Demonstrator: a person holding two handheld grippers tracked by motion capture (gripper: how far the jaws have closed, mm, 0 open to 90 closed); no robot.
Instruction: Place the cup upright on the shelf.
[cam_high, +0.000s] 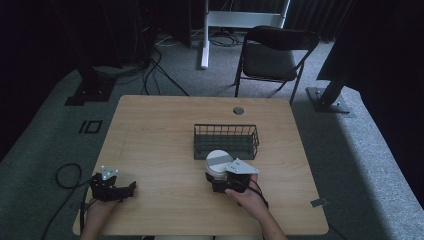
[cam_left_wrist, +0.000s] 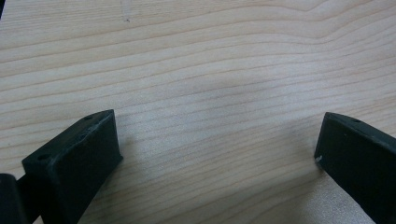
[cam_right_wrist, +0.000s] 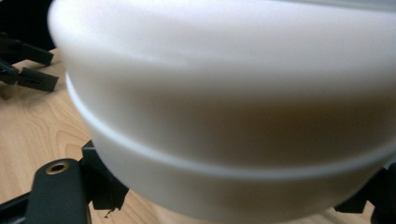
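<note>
A white round container (cam_high: 218, 164) with a grey band across its lid sits at the table's middle, just in front of a dark wire basket (cam_high: 226, 141). My right gripper (cam_high: 220, 181) holds it from the near side. In the right gripper view the container's white wall (cam_right_wrist: 224, 107) bulges between the two black jaws, which press its lower sides. My left gripper (cam_high: 131, 188) rests near the table's front left corner. In the left gripper view its gripper (cam_left_wrist: 219, 140) stands wide open over bare wood.
The wooden table (cam_high: 160, 125) has a round cable hole (cam_high: 238, 110) at the back. Behind the table stand a folding chair (cam_high: 272, 55) and a white desk leg (cam_high: 205, 35). Cables lie on the carpet at left.
</note>
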